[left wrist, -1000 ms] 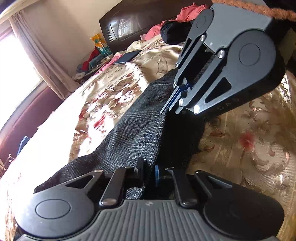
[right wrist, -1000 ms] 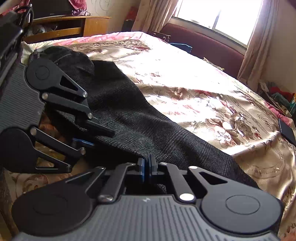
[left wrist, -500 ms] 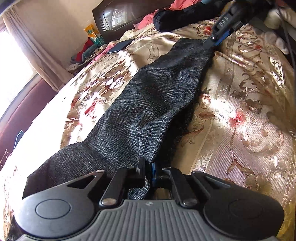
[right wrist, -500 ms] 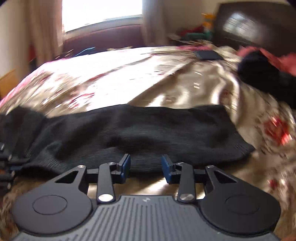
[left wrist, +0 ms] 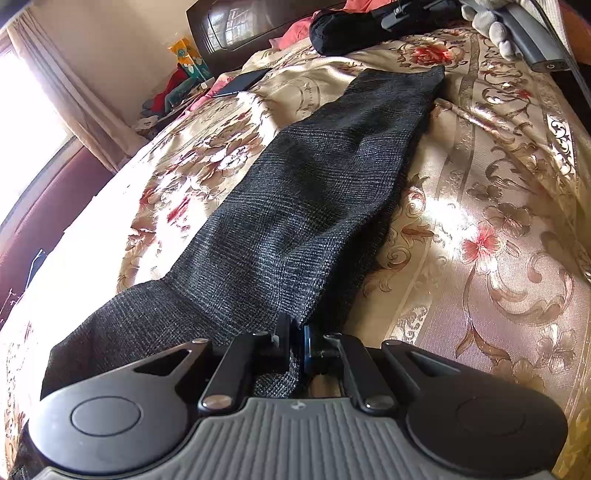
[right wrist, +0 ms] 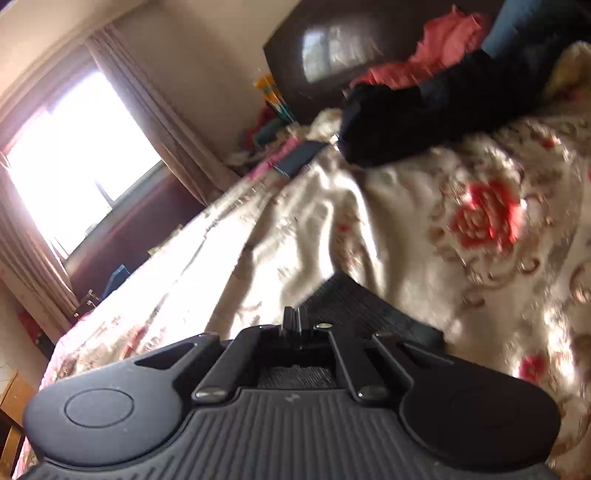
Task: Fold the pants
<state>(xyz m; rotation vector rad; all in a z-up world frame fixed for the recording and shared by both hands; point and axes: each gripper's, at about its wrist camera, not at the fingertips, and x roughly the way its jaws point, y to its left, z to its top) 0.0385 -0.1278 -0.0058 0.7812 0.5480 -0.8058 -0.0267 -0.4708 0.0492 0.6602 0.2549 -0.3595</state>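
Observation:
Dark grey woven pants [left wrist: 314,192] lie stretched lengthwise on the floral bedspread [left wrist: 480,221], hem at the far end. My left gripper [left wrist: 297,334] is shut on the near edge of the pants, cloth pinched between its pads. My right gripper [right wrist: 291,317] hovers over the far hem corner [right wrist: 354,306], its jaws closing until the pads meet, with no cloth seen between them. In the left wrist view the right gripper [left wrist: 388,22] shows at the top, above the hem, held by a grey-gloved hand [left wrist: 495,26].
A black clothing bundle [left wrist: 343,29] and a pink garment [left wrist: 295,33] lie by the dark headboard [left wrist: 236,26]. A dark flat device [left wrist: 240,83] rests on the bed's far left. A bright window with curtains [right wrist: 74,155] is to the left.
The right gripper left the left gripper's side, swept to the pants' far hem, rolled, opened and closed again. The pant leg now lies flat. The left gripper kept its grip.

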